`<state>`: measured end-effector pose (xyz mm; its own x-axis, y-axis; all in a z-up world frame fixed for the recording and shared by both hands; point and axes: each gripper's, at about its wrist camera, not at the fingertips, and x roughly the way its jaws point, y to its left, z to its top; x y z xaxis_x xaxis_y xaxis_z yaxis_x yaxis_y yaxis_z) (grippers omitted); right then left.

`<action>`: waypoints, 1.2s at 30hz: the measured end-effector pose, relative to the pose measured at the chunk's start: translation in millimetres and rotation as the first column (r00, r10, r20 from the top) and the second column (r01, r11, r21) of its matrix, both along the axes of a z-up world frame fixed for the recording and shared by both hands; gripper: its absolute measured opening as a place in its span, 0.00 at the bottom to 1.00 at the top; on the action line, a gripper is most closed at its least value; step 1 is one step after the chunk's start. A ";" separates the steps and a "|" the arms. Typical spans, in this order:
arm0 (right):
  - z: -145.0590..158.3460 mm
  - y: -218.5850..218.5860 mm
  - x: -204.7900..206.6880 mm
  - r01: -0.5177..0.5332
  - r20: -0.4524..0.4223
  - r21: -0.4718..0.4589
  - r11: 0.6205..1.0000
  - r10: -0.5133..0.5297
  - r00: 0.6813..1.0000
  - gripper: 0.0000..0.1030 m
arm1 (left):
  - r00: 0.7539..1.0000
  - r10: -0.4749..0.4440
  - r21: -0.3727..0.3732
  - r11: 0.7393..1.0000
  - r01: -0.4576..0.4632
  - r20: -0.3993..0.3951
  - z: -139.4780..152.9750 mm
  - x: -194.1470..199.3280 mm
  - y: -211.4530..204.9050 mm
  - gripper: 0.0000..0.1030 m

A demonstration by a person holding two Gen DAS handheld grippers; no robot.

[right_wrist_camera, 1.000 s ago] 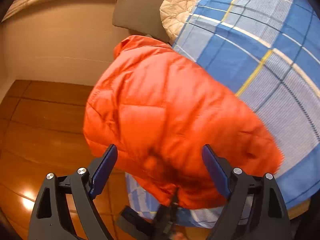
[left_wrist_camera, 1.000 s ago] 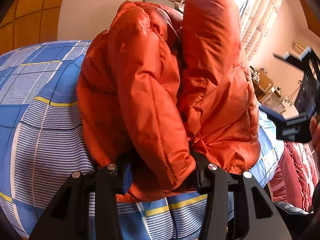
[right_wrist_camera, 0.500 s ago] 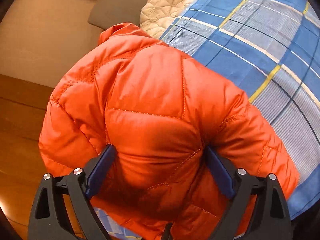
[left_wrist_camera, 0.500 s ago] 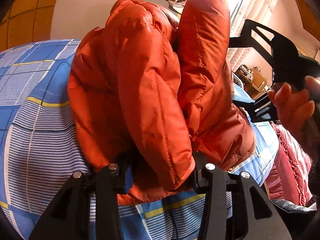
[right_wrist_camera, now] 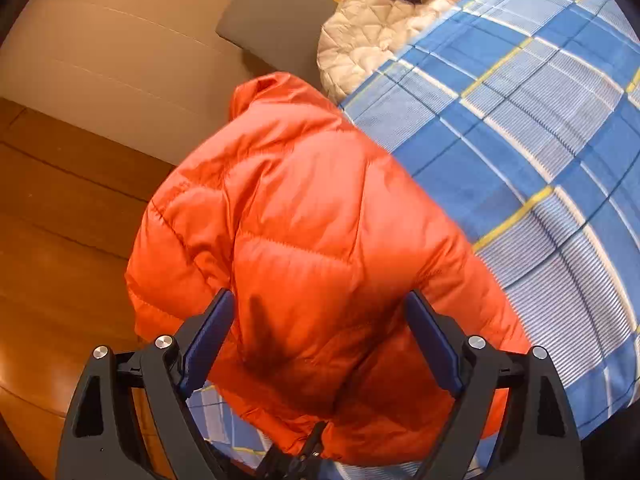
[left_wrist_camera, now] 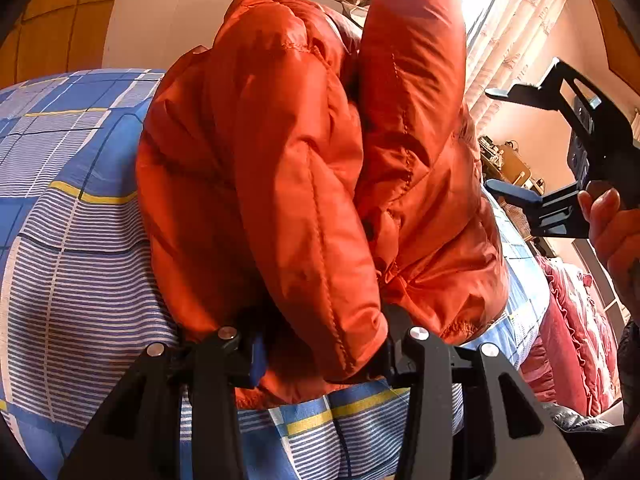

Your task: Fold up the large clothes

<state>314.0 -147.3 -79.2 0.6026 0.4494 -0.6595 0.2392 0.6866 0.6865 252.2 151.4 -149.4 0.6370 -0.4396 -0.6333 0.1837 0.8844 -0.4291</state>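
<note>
Item: orange puffer jacket (left_wrist_camera: 304, 184), quilted, bulky, lying bunched at the edge of a bed, on a blue checked bedspread (left_wrist_camera: 76, 240) with yellow and white lines. Position: part of the jacket overhangs the bed edge above the wooden floor (right_wrist_camera: 68, 248), as the right wrist view shows. Condition: gathered into thick padded rolls rather than flat layers; two rounded lobes stand side by side in the left wrist view, one of them possibly a sleeve, though that cannot be told for certain. Left gripper (left_wrist_camera: 320, 356): jaws closed part-way on a thick roll of jacket at its near end, padding bulging between them. Right gripper (right_wrist_camera: 320, 340): jaws wide apart, holding nothing, poised above the jacket's back panel; in the left wrist view it appears off to the side, clear of the fabric, held in the person's right hand (left_wrist_camera: 612, 236). Other contents: pale quilted blanket (right_wrist_camera: 372, 36) at the far end of the bed; red ruffled bedding (left_wrist_camera: 576, 328) beside it; curtains (left_wrist_camera: 516, 28) at a window. Progress, as judged: the jacket appears folded over at least once, but the bundle is loose and uneven; flattening, squaring and a final fold appear to remain.
</note>
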 end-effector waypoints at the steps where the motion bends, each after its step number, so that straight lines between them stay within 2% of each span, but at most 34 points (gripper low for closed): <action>1: -2.4 -2.9 0.6 0.005 -0.010 0.005 1.000 -0.005 1.000 0.84 | 1.000 0.000 0.001 1.000 0.000 0.000 0.6 -0.6 -1.0 0.40; 3: -6.6 -11.4 0.2 0.034 -0.010 -0.024 0.999 -0.034 0.999 0.84 | 1.000 0.002 0.001 1.000 -0.002 -0.001 1.7 -0.8 -1.4 0.40; 6: -14.8 -18.8 6.3 0.021 -0.023 -0.049 0.999 -0.022 0.999 0.85 | 1.000 -0.005 0.005 1.000 0.005 -0.004 3.3 -1.1 -1.3 0.40; 9: -31.1 -25.2 20.4 -0.020 -0.050 -0.067 0.998 0.016 0.999 0.91 | 1.000 -0.014 0.017 1.000 0.014 -0.008 4.4 1.8 1.2 0.40; 10: -35.5 -28.3 22.6 -0.030 -0.055 -0.060 0.998 0.027 0.998 0.97 | 1.000 -0.012 0.014 1.000 0.012 -0.010 4.5 2.8 3.3 0.40; 12: -50.9 -33.1 30.0 -0.116 -0.062 -0.028 0.993 0.114 0.991 0.97 | 1.000 -0.020 0.004 1.000 0.020 -0.015 4.1 4.9 7.0 0.40; 14: -62.8 -37.2 33.8 -0.169 -0.061 0.051 0.984 0.172 0.983 0.97 | 0.999 -0.030 -0.010 1.000 0.030 -0.021 3.9 7.9 9.5 0.40; 19: -87.8 -41.8 50.0 -0.294 -0.030 0.195 0.936 0.305 0.952 0.96 | 0.998 -0.058 -0.084 0.995 0.056 -0.029 -2.8 16.2 18.2 0.38; 20: -89.1 -39.0 51.4 -0.318 -0.017 0.206 0.925 0.328 0.944 0.91 | 0.998 -0.061 -0.094 0.994 0.059 -0.025 -3.4 16.6 18.6 0.37; 21: -86.6 -36.2 51.7 -0.339 0.004 0.206 0.918 0.346 0.938 0.80 | 0.998 -0.065 -0.107 0.992 0.063 -0.019 -4.1 17.1 18.9 0.32; 22: -84.5 -34.0 54.5 -0.361 0.023 0.199 0.911 0.364 0.931 0.62 | 0.998 -0.066 -0.143 0.988 0.063 -0.017 -5.2 18.5 20.8 0.28; 24: -67.1 -27.7 51.7 -0.406 0.070 0.143 0.903 0.400 0.914 0.41 | 0.998 -0.058 -0.177 0.983 0.054 -0.014 -4.7 21.4 22.8 0.25; 25: -58.7 -26.1 49.4 -0.419 0.085 0.115 0.900 0.412 0.907 0.33 | 0.999 -0.055 -0.179 0.982 0.053 -0.003 0.1 22.2 21.4 0.24; 28: -27.4 -30.1 37.8 -0.441 0.152 0.052 0.896 0.429 0.890 0.26 | 0.997 -0.069 -0.195 0.978 0.077 0.047 24.5 22.8 14.5 0.23; 31: 5.6 -51.5 17.1 -0.421 0.230 0.029 0.907 0.403 0.886 0.24 | 0.988 -0.109 -0.201 0.971 0.129 0.108 54.5 29.5 -5.9 0.22; 34: 28.9 -86.6 1.8 -0.367 0.276 0.000 0.930 0.353 0.894 0.24 | 0.977 -0.167 -0.200 0.961 0.192 0.135 73.5 43.2 -38.7 0.22; 36: 30.3 -118.4 -6.1 -0.318 0.276 -0.013 0.948 0.309 0.910 0.24 | 0.971 -0.201 -0.175 0.959 0.222 0.129 75.4 52.8 -64.2 0.22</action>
<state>307.9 -265.8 -48.9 0.5807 0.6623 -0.4734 -0.1826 0.6727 0.7171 305.0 87.2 -74.1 0.5769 -0.6758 -0.4589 0.4127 0.7259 -0.5502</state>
